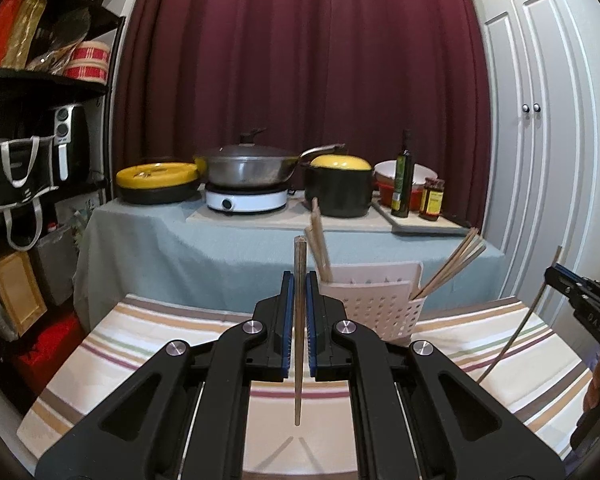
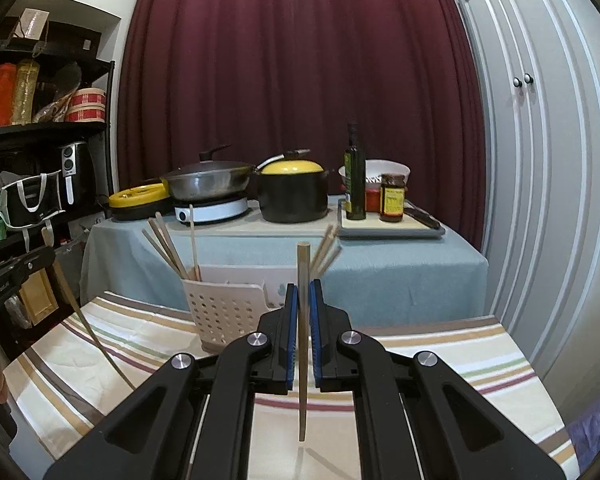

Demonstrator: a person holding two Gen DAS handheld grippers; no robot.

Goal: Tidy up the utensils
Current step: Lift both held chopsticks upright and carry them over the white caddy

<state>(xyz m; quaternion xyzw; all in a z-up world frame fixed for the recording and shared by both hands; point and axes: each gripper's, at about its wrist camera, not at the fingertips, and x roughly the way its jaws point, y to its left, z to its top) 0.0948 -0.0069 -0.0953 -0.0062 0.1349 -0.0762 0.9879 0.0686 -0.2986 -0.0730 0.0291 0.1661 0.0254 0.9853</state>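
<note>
Judging by several chopsticks already standing in the white perforated holder (image 1: pixel 380 304) at 12 o'clock on the striped table (image 1: pixel 148 344), only two remain, one chopstick (image 1: pixel 299 320) clamped upright in the left gripper (image 1: pixel 299 280) fingers, another chopstick (image 2: pixel 302 320) clamped in the right gripper (image 2: pixel 303 292).

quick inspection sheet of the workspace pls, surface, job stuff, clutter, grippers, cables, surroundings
surface: striped cloth on the near table.
job's things: white holder with chopsticks leaning at both ends; one chopstick in the left gripper, another chopstick in the right gripper, both upright.
clutter: nothing seen on the cloth.
grippers: both shut on a chopstick.
cables: nothing seen.
surroundings: back table with wok, pots, bottle; curtain; shelf left; cabinet right.
</note>
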